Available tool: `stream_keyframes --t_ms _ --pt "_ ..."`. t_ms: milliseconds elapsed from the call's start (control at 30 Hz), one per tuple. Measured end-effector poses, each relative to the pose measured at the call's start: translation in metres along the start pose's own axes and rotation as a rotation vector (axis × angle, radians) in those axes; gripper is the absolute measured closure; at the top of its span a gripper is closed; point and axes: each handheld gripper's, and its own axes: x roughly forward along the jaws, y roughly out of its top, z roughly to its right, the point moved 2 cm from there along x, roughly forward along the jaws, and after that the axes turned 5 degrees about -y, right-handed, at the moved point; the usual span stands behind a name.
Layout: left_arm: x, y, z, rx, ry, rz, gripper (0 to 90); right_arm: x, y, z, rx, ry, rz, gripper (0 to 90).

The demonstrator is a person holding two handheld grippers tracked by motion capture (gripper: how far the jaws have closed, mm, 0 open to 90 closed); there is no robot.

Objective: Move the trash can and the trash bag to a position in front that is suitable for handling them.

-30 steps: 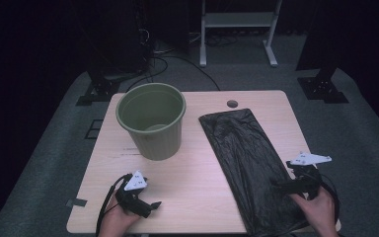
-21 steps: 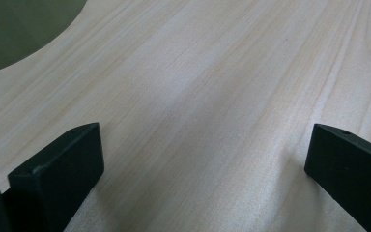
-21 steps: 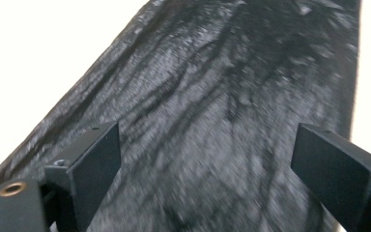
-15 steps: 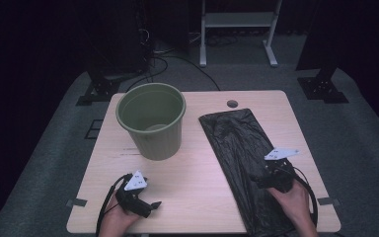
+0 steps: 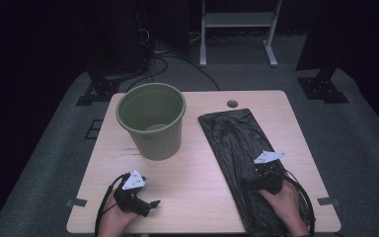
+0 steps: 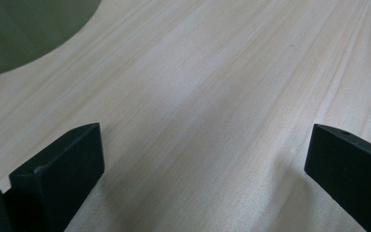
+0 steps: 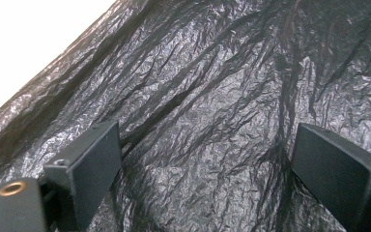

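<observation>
Right tongs (image 7: 203,179) gape wide above the black bag (image 7: 212,87); left tongs (image 6: 203,169) gape over bare table (image 6: 212,72).

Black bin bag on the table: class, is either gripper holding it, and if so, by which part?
Nothing is held. The right gripper hangs open over the black bin bag; the left gripper is open over bare table.

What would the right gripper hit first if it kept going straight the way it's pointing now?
Most likely the black plastic bag. The right gripper, jaws open, points down at its crinkled surface, which spreads between and beyond them. How near it is I cannot tell.
</observation>
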Motion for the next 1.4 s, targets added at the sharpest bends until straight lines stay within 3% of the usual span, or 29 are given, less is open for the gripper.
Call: stream_keyframes --t_ms 67,400,1133,1400 --pt "-0.003 0.003 0.000 -0.007 -0.005 0.014 0.0 0.001 -0.001 0.002 0.020 0.018 0.006 8.9" --pt "-0.014 0.012 -0.001 -0.007 -0.013 0.054 0.0 0.001 -0.005 0.003 0.024 0.012 0.046 9.1" --pt "-0.045 0.036 -0.004 -0.037 -0.033 0.101 0.0 0.002 -0.005 0.001 0.042 -0.005 0.046 9.0" --pt "-0.061 0.050 -0.008 -0.042 -0.022 0.119 0.0 0.001 -0.005 0.001 0.041 -0.005 0.046 9.0"
